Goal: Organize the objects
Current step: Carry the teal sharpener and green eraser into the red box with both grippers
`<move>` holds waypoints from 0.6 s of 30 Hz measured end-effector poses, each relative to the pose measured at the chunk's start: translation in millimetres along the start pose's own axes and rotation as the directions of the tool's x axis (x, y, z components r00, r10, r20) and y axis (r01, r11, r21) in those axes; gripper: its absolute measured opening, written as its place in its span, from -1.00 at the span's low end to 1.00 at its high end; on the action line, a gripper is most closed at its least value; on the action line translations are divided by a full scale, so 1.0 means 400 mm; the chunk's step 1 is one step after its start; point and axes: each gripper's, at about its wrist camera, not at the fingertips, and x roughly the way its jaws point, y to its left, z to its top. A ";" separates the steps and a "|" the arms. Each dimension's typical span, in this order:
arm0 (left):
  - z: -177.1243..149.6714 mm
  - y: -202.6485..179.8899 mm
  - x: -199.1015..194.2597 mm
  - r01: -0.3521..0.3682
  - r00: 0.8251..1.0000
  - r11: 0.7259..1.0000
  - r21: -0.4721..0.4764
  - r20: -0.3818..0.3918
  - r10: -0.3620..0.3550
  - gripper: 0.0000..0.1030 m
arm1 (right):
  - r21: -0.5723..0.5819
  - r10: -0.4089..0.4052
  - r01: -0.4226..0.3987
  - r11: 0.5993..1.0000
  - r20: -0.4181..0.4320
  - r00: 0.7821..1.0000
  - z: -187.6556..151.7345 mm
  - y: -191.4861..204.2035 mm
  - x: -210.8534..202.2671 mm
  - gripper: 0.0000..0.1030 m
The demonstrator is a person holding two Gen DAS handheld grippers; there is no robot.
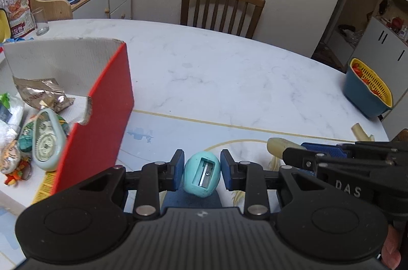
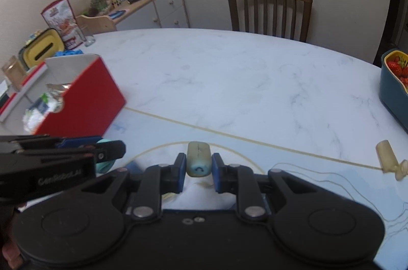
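Teal and egg-shaped, the pencil sharpener (image 1: 202, 174) sits between the blue pads of the left gripper (image 1: 202, 172), blade slot facing the camera; the pads stand close on either side of it, and whether they press it cannot be told. It lies over the pale blue mat (image 1: 178, 132) at the near edge of the white marble table (image 1: 229, 71).

Just to its right, the right gripper (image 2: 198, 168) has its fingers narrowed around a cream, rounded eraser-like block (image 2: 198, 159) with a small blue smile mark on its near end; the left pad touches it, the right pad looks a sliver apart. This block also rests on the mat, inside a thin yellow arc printed there.

Toward the table's left edge stands a red cardboard box (image 1: 102, 112), open on top. Inside it lie a pale green correction-tape dispenser (image 1: 46, 140), a crumpled silver-brown packet (image 1: 43, 94) and some small toys, too jumbled to name.

Near the right edge of the table a small cream plastic piece (image 2: 389, 158) lies on its side, and beyond it, at the far right edge, a dark blue tub with a yellow strainer (image 2: 394, 81) holds strawberries.

A wooden chair (image 1: 220, 7) stands behind the far edge.
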 end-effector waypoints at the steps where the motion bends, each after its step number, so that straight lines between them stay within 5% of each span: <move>1: 0.001 0.004 -0.011 0.004 1.000 1.000 -0.001 0.001 -0.004 -0.42 | 0.000 0.001 -0.001 1.000 0.007 1.000 -0.004 0.008 -0.012 -0.62; 18: 0.016 0.132 -0.175 0.033 0.997 0.999 0.006 0.073 -0.033 -0.42 | -0.025 0.048 -0.046 0.999 0.093 0.995 0.014 0.190 -0.131 -0.62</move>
